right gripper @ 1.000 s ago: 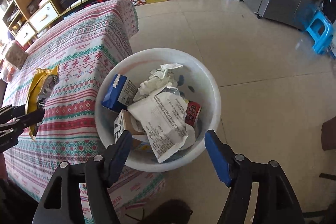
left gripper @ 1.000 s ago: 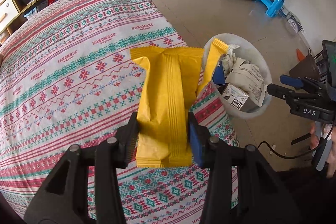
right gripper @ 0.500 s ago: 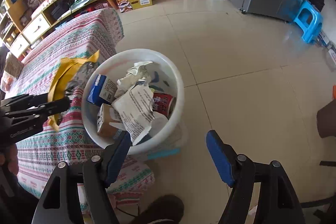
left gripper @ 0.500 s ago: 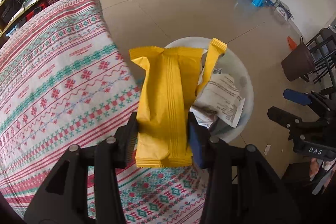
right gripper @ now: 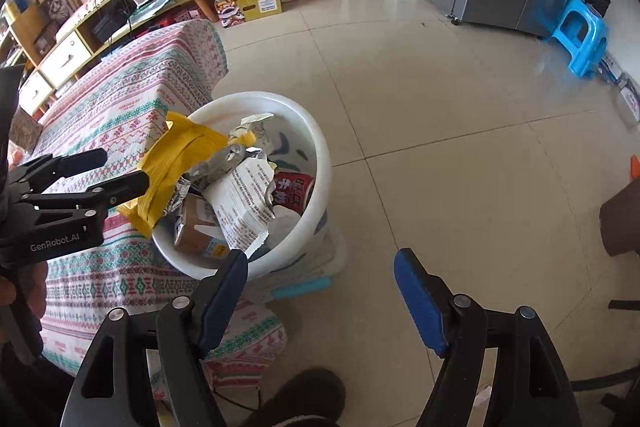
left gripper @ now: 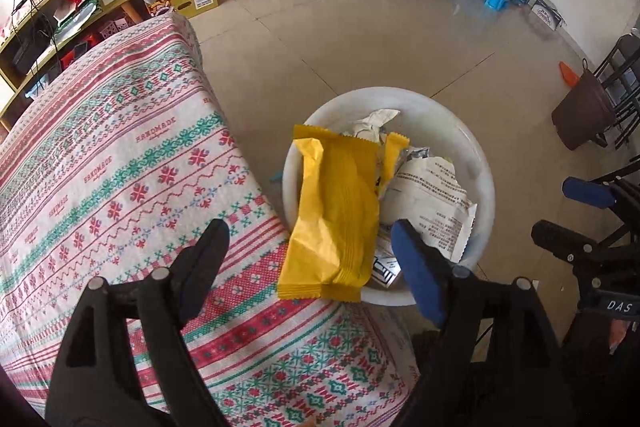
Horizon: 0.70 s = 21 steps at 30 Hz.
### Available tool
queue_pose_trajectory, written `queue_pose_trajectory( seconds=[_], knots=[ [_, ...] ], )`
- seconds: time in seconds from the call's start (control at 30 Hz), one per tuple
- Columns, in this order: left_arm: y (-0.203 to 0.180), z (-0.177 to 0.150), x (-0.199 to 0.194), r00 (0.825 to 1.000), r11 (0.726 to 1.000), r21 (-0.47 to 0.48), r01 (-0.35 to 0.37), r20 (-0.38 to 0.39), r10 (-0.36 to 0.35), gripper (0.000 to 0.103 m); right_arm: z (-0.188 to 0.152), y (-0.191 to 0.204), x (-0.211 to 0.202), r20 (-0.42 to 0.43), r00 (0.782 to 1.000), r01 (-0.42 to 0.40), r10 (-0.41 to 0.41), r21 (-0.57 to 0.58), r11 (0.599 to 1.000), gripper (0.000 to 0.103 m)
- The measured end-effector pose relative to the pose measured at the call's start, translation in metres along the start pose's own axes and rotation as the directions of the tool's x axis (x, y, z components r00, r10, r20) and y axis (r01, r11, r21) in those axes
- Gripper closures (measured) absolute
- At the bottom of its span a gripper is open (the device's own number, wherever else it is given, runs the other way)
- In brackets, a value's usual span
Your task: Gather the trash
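Yellow wrapper (left gripper: 336, 215) tips into white bin (left gripper: 482, 163) of papers and cartons; both jaws wide.

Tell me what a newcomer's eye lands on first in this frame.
The bright yellow wrapper, lying across the near rim of the white bin heaped with paper trash, just past the left gripper with its jaws apart. Next, the red-and-green patterned tablecloth on the left beside the bin.
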State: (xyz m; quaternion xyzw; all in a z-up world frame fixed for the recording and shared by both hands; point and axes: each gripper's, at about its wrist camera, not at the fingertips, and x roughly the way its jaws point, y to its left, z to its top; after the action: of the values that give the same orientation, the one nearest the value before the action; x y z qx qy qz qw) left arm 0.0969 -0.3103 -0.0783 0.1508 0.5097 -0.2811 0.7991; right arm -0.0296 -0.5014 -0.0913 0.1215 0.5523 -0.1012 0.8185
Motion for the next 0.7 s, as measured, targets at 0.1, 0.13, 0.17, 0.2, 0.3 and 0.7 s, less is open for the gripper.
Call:
queue_pose_trajectory(
  seconds=[0.1,0.13,0.17,0.2,0.3,0.7],
  knots=[
    [0.013,-0.007,-0.01,1.0,1.0,-0.024,-0.01,0.007,0.01,0.019,0.002,0.008,-0.001,0.005,1.0,-0.004,0.004,-0.01,1.0,0.025],
    [0.017,-0.01,-0.013,1.0,0.999,-0.032,-0.014,0.009,0.014,0.018,0.002,0.011,-0.001,0.007,1.0,-0.005,0.005,-0.013,1.0,0.025],
    [0.022,-0.013,-0.017,1.0,0.999,-0.045,-0.018,0.013,0.018,0.017,0.002,0.014,-0.002,0.01,1.0,-0.005,0.006,-0.017,1.0,0.025],
    [0.027,-0.017,-0.021,1.0,0.998,-0.056,-0.022,0.018,0.024,0.017,0.002,0.018,-0.003,0.013,1.0,-0.007,0.007,-0.021,1.0,0.025],
    [0.042,-0.03,-0.035,0.999,0.995,-0.091,-0.038,0.033,0.042,0.015,0.001,0.03,-0.006,0.022,1.0,-0.014,0.015,-0.033,0.999,0.025],
    [0.081,-0.092,-0.091,0.986,0.976,-0.176,-0.13,0.082,0.146,0.008,-0.01,0.09,-0.03,0.092,0.994,-0.056,0.064,-0.081,0.995,0.023]
  ],
)
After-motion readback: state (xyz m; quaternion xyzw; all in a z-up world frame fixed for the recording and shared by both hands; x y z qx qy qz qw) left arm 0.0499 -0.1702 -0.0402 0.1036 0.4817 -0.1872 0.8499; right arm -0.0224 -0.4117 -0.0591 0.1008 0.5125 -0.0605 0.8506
